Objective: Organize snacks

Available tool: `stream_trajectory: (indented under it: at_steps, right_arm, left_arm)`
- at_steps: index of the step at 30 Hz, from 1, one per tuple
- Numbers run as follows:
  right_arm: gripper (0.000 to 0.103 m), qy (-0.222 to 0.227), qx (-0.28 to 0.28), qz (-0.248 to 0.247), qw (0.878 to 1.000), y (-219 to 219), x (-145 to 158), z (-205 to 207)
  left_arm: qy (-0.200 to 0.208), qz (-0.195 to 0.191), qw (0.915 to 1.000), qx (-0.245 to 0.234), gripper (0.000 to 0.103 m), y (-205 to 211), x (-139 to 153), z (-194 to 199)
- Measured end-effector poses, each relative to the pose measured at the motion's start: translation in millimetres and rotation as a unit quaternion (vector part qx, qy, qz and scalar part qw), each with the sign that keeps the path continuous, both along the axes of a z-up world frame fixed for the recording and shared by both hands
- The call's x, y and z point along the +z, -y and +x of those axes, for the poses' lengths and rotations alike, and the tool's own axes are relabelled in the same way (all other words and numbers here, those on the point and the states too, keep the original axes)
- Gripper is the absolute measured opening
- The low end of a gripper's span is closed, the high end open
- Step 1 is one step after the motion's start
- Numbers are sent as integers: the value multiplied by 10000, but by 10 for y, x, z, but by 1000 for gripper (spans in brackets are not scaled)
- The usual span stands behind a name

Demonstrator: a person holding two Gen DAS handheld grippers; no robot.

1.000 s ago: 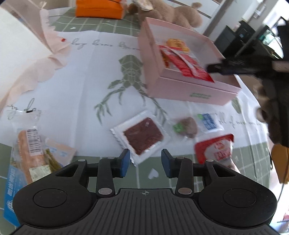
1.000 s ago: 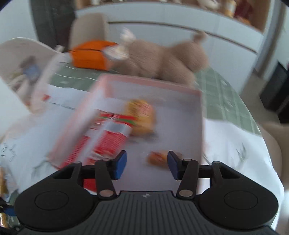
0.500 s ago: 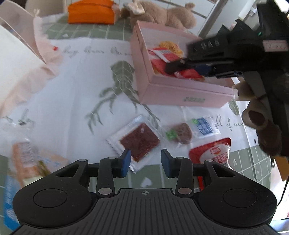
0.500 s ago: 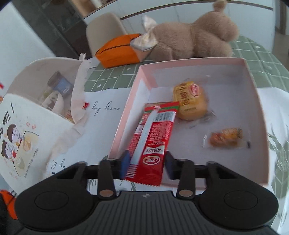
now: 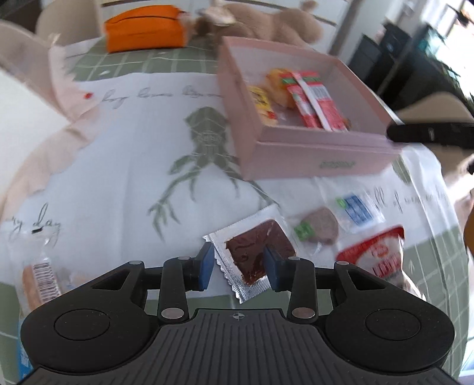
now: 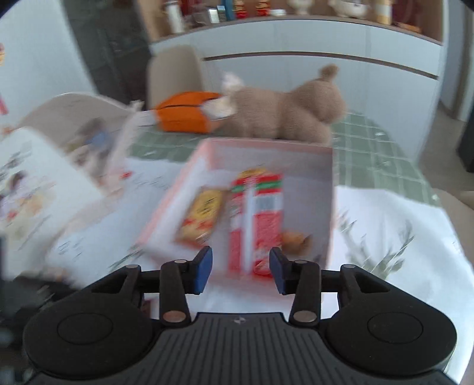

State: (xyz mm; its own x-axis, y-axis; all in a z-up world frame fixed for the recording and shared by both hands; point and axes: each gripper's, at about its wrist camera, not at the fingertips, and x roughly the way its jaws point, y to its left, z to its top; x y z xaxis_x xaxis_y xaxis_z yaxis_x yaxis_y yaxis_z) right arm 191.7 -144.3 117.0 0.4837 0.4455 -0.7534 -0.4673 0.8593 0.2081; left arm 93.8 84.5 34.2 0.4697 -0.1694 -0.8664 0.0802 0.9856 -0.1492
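A pink box (image 5: pixel 320 160) stands on the white cloth and holds a red packet (image 5: pixel 314 100) and yellow snacks (image 5: pixel 260 103). In the right wrist view the red packet (image 6: pixel 256 219) lies flat in the box (image 6: pixel 177 192), beyond my right gripper (image 6: pixel 240 269). Its jaws are opening with nothing between them. My left gripper (image 5: pixel 238 266) hangs low over a clear packet of dark red snack (image 5: pixel 257 251). Its jaws are closing, one on each side of the packet's near end, and the pads are not pressing it. The right gripper's tip (image 5: pixel 429 133) shows by the box's right corner.
A purple-brown snack (image 5: pixel 321 228), a blue-labelled packet (image 5: pixel 355 207) and a red-and-white bag (image 5: pixel 379 257) lie right of the dark packet. A wrapped sausage (image 5: pixel 38 278) lies at the left. An orange pouch (image 5: pixel 145 28) and a plush toy (image 6: pixel 284 112) sit behind the box. A printed paper bag (image 6: pixel 35 183) stands at the left.
The right gripper let go of the red packet, which now lies in the box, and drew back and up. The left gripper came closer over the dark red packet and its jaws narrowed slightly.
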Motion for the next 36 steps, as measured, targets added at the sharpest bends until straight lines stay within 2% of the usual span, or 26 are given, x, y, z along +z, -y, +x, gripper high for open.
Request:
stream_trajectory:
  at_steps: [3,5,9,12,14,17,19,21,23,27,29,32,36]
  right_arm:
    - [43,-355,476,14,9982,-54,-132,-240]
    - [43,-319,575,-311,9973,-147,-317,-355]
    - [44,-508,370,-688,9956,-216,-669,-458]
    - [45,-450,164,-561,9973,-129,-736,-649]
    - [45,-598,109,-362,9975,-66,-724,-790]
    - [44,-866,362,-88,9955,-32,-710,-891]
    - [46,-581,414,-241,9972,-39,-650,-937]
    - [57,-231,392,-469,9979,-104,-602,-857]
    - [58,26,311,-491,9983,-171,-568,-726]
    - [57,273,-29,-476,9985,-357,-655,-455]
    - [54,215,-110,-547,9982,-443,-760,-333]
    - [53,60,-184,-421,9989,-391,-800,-282]
    - [54,-5,-225,-423,9989,-160,-799,-438]
  left_arm:
    - [-176,-34,9996,-238,40,115,13,-49]
    - [-248,-3,9992,-322,39,174,16,-102]
    - [-253,-36,9991,-328,39,218,58,-195]
    - [-169,-36,9994,-305,38,229,108,-216]
    - [-147,-21,9994,-302,38,252,123,-211]
    - [-179,58,9993,-319,39,288,106,-203]
    - [-193,202,9991,-308,39,306,91,-218]
    - [-200,347,9988,-278,39,314,78,-228]
    - [-203,404,9987,-245,39,308,73,-235]
    - [-222,411,9987,-208,39,285,73,-245]
    - [-245,421,9988,-95,39,260,71,-254]
    - [-263,289,9987,324,38,189,49,-264]
    - [-256,225,9960,829,38,197,-3,-273]
